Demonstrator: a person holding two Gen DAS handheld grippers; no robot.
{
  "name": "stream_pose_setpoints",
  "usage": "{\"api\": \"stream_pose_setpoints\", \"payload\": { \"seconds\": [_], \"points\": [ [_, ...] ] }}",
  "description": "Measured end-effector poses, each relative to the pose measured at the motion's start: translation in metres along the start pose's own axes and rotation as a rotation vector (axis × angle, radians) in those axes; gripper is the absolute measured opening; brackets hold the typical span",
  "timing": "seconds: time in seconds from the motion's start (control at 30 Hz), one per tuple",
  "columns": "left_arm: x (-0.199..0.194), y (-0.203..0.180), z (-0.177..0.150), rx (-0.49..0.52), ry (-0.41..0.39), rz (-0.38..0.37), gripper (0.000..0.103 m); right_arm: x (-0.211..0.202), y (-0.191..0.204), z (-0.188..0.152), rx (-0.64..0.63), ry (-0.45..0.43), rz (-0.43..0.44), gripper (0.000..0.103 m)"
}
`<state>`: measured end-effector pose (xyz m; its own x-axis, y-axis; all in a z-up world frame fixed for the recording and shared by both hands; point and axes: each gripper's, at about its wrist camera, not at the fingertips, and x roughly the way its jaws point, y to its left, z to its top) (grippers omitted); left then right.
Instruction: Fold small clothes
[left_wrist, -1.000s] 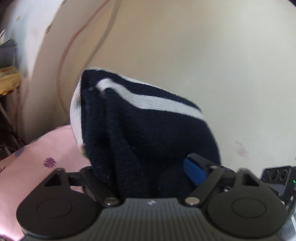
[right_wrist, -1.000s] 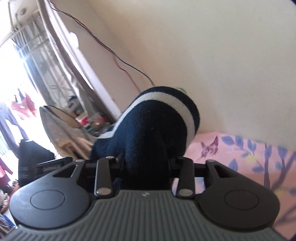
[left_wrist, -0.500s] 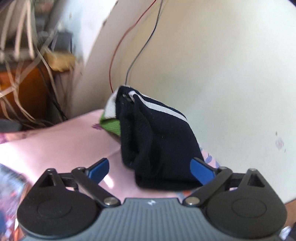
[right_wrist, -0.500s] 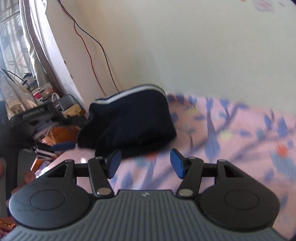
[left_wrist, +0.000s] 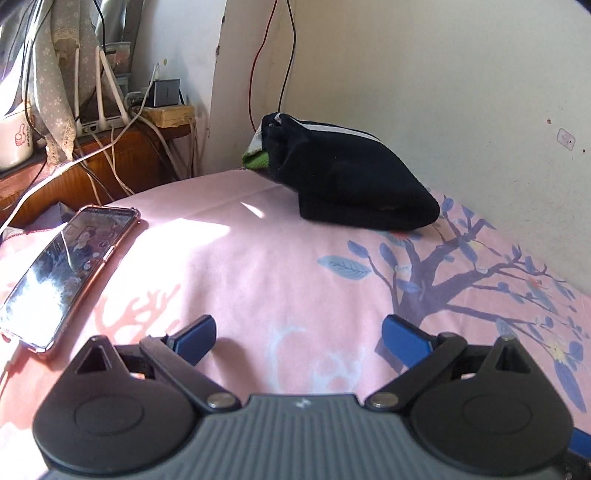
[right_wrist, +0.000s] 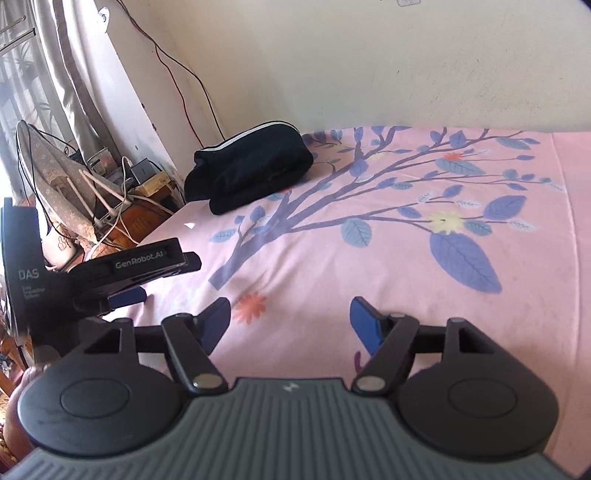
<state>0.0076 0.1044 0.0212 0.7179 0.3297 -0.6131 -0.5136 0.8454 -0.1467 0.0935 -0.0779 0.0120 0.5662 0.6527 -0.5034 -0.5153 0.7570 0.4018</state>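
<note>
We see folded dark garment (left_wrist: 354, 181) upper centre of left wrist view, on pink bedsheet (left_wrist: 295, 288) against wall. Our left gripper (left_wrist: 299, 334) fingers spread, nothing between. Our right gripper (right_wrist: 290, 321) fingers opening, nothing between, well apart from garment. Phone (left_wrist: 62, 273) left on sheet.

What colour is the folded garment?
Dark navy garment with a white stripe; right wrist view shows it best.

Black claw (left_wrist: 299, 338), blue pads (left_wrist: 194, 338)
</note>
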Motion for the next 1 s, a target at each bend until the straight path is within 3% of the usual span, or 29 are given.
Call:
{"api": "stream_pose_setpoints", "payload": {
  "seconds": [0.17, 0.37, 1.0],
  "points": [
    [0.001, -0.003, -0.002, 0.031, -0.041, 0.047, 0.1, -0.007, 0.0, -0.004, -0.015, -0.07, -0.011, 0.079],
    [0.001, -0.011, -0.002, 0.068, -0.061, 0.084, 0.103, -0.01, -0.001, -0.005, -0.016, -0.079, -0.003, 0.08],
    [0.0, -0.009, -0.002, 0.051, -0.078, 0.136, 0.103, -0.013, -0.007, -0.006, 0.031, -0.085, 0.006, 0.084]
  ]
}}
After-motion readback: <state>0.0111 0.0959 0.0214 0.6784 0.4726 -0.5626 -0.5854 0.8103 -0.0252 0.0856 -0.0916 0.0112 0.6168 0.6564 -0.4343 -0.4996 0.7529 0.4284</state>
